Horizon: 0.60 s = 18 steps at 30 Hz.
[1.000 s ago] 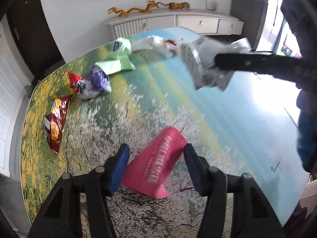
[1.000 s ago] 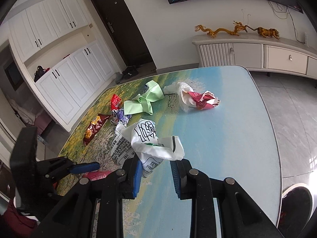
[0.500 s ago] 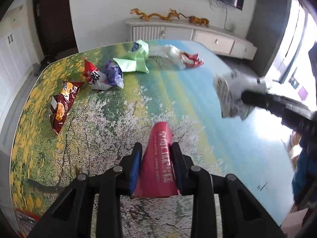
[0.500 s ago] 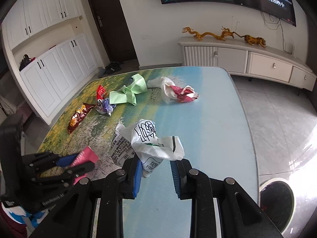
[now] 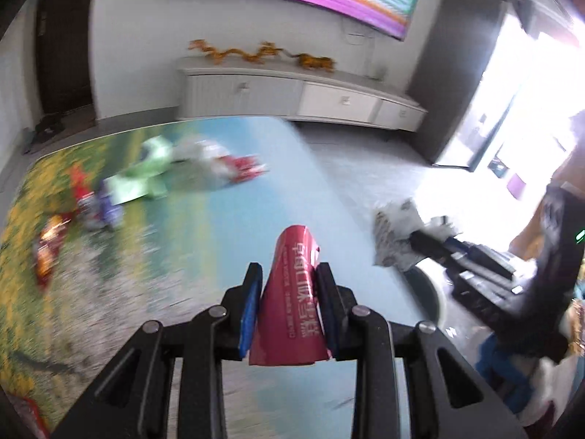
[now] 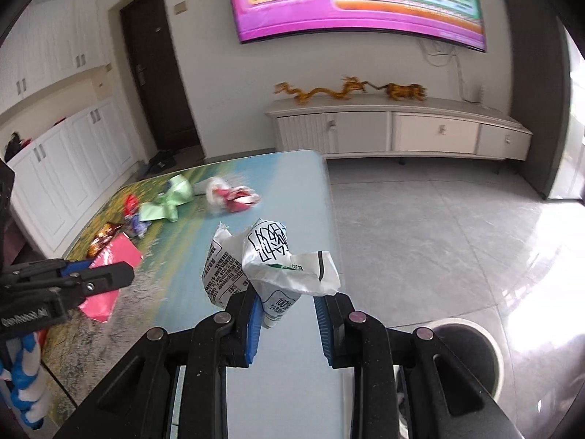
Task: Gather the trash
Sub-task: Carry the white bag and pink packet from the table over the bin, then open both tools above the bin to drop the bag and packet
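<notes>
Left gripper (image 5: 289, 303): jaws clenched on a red packet (image 5: 292, 292), blue pads pressed against both its sides, held up off the tabletop.
Red packet writing: white Chinese characters run along its length in the left wrist view; too soft to read. From the right wrist view it shows pink-red, hanging below the left gripper (image 6: 102, 274).
Right gripper (image 6: 287, 314): jaws clamped on a crumpled white wrapper (image 6: 270, 267), carried above the right edge of the tabletop.
White wrapper writing: large black brush-style characters on top, a green mark, "100%" on the lower flap, and a panel of fine black print on its left side, too small to read. In the left wrist view it shows blurred at the right gripper's tip (image 5: 398, 234).
Left gripper label: white lettering on its black body in the right wrist view, looks like "GenRobot.AI", partly blurred.
Tabletop (image 6: 292, 384): printed landscape, yellow-green at left, blue at right.
Trash left on tabletop: green wrapper (image 6: 168, 205) and a white bag with a red-and-white wrapper (image 6: 230, 195) near the far edge; small red and purple wrappers (image 6: 133, 216) and a brown snack bag (image 6: 104, 237) toward the far-left edge. Print on all of these unreadable.
Bin (image 6: 471, 351): round, dark inside, on the floor just past the tabletop's right edge, below the right gripper.
Screen (image 6: 358, 0): pink and purple picture on the wall; its text illegible.
Sideboard (image 6: 398, 131): white, with gold dragon figures (image 6: 347, 89) on top.
</notes>
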Each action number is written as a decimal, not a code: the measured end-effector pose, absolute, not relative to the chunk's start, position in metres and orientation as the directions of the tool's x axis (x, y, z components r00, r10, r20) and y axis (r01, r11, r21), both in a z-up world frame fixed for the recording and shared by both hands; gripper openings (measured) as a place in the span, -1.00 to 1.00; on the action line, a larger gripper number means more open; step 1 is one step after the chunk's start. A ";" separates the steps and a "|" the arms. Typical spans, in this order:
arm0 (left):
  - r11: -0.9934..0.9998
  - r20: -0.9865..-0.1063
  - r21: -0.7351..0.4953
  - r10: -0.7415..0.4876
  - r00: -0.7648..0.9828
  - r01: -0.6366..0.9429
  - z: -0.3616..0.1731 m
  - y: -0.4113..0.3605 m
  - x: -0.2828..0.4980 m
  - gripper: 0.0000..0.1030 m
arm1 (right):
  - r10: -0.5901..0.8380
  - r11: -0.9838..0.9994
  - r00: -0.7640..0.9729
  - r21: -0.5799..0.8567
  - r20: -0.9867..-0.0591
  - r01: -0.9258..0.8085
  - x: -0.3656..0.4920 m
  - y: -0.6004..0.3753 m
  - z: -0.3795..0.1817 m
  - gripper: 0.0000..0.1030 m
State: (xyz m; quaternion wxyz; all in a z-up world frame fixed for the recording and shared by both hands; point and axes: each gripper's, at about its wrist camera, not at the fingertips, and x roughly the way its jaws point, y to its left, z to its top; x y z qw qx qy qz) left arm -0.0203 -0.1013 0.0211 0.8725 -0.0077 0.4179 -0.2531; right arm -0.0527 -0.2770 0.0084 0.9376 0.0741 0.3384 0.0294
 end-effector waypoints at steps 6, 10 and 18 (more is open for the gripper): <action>0.780 -0.736 -0.289 -0.552 0.391 0.556 0.023 -0.198 -0.015 -0.45 | -0.038 0.955 0.756 0.198 -0.653 0.219 -0.077 -0.366 -0.014 -0.52; 0.727 -0.757 -0.295 -0.574 0.312 0.620 0.011 -0.264 -0.013 -0.44 | -0.126 0.904 0.703 0.211 -0.700 0.372 -0.096 -0.424 -0.041 -0.52; 0.660 -0.807 -0.351 -0.573 0.143 0.664 -0.033 -0.369 -0.002 -0.40 | -0.166 0.819 0.587 0.220 -0.792 0.529 -0.114 -0.490 -0.096 -0.46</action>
